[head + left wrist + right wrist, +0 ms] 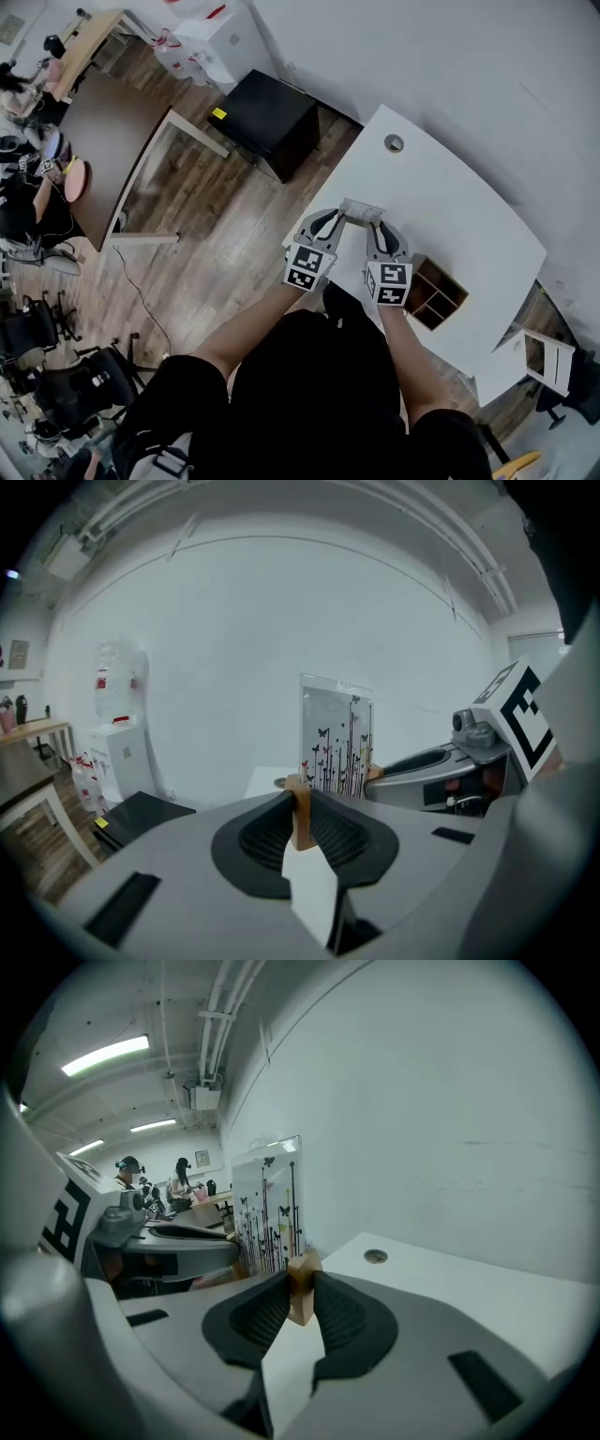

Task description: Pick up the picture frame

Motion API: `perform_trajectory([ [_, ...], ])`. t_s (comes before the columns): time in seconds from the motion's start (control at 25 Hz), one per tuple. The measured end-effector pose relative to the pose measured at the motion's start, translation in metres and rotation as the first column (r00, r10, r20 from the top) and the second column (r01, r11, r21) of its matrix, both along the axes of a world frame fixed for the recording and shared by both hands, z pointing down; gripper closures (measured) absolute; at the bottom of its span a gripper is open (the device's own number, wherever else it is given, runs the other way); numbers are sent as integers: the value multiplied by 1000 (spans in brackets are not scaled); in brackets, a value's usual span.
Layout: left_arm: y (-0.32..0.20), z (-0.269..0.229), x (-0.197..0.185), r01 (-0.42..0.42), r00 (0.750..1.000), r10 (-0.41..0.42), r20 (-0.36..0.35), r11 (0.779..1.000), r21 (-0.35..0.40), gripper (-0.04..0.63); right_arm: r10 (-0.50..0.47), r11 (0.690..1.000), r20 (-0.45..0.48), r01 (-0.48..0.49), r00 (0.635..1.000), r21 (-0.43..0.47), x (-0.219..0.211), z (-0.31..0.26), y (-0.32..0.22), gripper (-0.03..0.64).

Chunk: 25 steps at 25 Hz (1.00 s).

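Note:
The picture frame (pixel 361 210) is a clear panel printed with butterflies and stems (pixel 336 742), standing upright in a small wooden foot at each end. My left gripper (pixel 335 217) is shut on the left wooden foot (pixel 299 816). My right gripper (pixel 378 225) is shut on the right wooden foot (pixel 302 1290). The frame hangs between the two grippers over the near left part of the white table (pixel 459 206). In the right gripper view the panel (pixel 268 1208) stands to the left of the jaws, with the left gripper (pixel 178 1241) beyond it.
A round cable hole (pixel 394 143) sits in the table's far corner. An open wooden box (pixel 437 293) lies by the table's near edge, right of my right hand. A black cabinet (pixel 272 117) stands on the wood floor to the left. A water dispenser (pixel 117 714) stands by the wall.

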State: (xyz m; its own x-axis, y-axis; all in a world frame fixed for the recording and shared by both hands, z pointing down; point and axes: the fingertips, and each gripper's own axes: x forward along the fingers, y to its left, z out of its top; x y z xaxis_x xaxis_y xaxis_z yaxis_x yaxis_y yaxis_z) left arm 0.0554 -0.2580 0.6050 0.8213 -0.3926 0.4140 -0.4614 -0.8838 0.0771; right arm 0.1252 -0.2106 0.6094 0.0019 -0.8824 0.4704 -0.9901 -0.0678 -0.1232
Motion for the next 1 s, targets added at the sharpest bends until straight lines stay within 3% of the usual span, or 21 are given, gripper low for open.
perform_trajectory([
  [0.2,50,-25,-36,-6,1000,6,-29,1000,7,533,1,1000,-6,-1,1000,27,-36,-25,51,529],
  [0.52,129,-44,-87,31,998,-34,-59,998,-51,535,15,1000,-25,-15,1000,5,-90,-48,137,529],
  [0.76,174,-65,-105,8,993,-17,-114,997,-75,537,32,999,-90,-30,995,21,-110,-78,184,531],
  [1.0,216,-92,-95,-70,991,58,-124,994,-88,535,124,992,-65,-122,990,37,-102,-102,228,532],
])
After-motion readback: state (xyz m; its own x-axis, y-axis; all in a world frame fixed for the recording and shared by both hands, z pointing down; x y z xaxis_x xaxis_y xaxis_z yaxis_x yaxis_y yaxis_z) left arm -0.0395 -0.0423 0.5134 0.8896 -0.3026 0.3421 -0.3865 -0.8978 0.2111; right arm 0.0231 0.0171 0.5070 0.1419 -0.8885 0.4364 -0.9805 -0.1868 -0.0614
